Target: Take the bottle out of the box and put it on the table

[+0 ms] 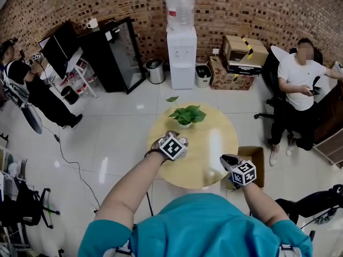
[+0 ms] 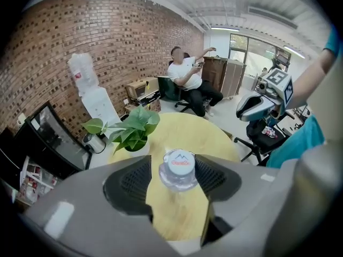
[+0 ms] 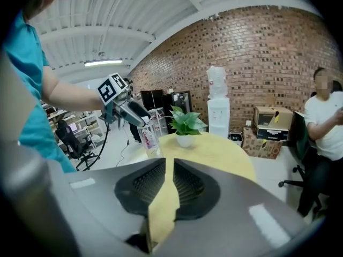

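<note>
A clear plastic bottle (image 2: 181,167) with a white cap stands upright on the round yellow table (image 1: 214,143). My left gripper (image 2: 174,162) points steeply down over it. Its jaws stand wide on either side of the bottle's neck, and table shows between the left pad and the bottle. The right gripper view shows the same bottle (image 3: 148,137), with a pink label, under the left gripper (image 3: 128,111). My right gripper (image 3: 169,162) hovers over the table's near right edge, jaws almost together with nothing between them. The open cardboard box (image 1: 253,155) sits on the floor right of the table.
A potted plant (image 1: 186,115) stands at the table's far side. Beyond it are a water dispenser (image 1: 181,47), a black cabinet (image 1: 115,52) and stacked boxes (image 1: 241,58). A person (image 1: 297,84) sits at the right; another is at the far left.
</note>
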A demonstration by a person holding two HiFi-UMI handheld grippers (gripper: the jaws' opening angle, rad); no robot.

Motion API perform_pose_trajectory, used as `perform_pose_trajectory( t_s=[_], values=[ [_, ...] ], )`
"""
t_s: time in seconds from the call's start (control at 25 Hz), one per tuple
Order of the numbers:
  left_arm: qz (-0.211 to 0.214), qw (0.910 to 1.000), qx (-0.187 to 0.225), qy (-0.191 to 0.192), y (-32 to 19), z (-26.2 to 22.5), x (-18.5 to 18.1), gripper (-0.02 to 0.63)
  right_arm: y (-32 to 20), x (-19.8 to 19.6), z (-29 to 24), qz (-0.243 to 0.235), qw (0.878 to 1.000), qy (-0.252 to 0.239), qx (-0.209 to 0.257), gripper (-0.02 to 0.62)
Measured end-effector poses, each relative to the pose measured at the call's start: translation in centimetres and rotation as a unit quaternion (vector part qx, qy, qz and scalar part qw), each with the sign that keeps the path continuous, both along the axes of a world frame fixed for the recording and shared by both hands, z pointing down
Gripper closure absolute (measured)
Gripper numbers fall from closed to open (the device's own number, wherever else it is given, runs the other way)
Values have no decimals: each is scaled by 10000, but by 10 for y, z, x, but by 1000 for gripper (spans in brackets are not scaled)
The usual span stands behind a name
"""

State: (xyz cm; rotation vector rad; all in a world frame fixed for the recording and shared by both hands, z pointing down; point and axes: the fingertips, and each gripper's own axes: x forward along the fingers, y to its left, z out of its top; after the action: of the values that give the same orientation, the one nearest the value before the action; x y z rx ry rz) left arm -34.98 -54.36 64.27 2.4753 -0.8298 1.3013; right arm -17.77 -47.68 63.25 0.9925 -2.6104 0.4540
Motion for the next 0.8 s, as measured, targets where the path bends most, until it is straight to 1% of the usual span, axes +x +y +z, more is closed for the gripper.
perform_pose_trajectory(
  t_s=[0.08, 0.2, 0.36, 0.44, 0.52, 0.64, 0.72, 0.8],
  values=[
    [30, 9999, 121, -36, 4, 1, -1, 329, 5, -1, 3, 1, 10000, -3, 28, 551],
    [2, 9977, 676, 111, 3, -25, -6, 304, 13, -2, 3, 28, 10000, -20, 64, 551],
    [-290, 9942, 888, 536, 15, -43, -20, 305, 25, 3, -3, 114, 9999, -52, 110, 551],
    [-474, 9894, 981, 959, 27, -54, -30, 333, 30, 4, -6, 138, 9998, -89, 130, 551],
    [-517, 9786, 1246, 1553, 41, -78, -38, 382, 36, 4, -8, 128, 9997, -130, 153, 551],
    [-304, 9584, 1480, 2422, 74, -108, -42, 456, 46, 7, -15, 94, 9995, -213, 205, 551],
    [-259, 9449, 1614, 2837, 103, -119, -45, 503, 58, 7, -24, 35, 9991, -319, 290, 551],
    [-346, 9342, 1697, 3118, 139, -121, -39, 560, 79, 13, -37, -71, 9981, -453, 421, 551]
  ],
)
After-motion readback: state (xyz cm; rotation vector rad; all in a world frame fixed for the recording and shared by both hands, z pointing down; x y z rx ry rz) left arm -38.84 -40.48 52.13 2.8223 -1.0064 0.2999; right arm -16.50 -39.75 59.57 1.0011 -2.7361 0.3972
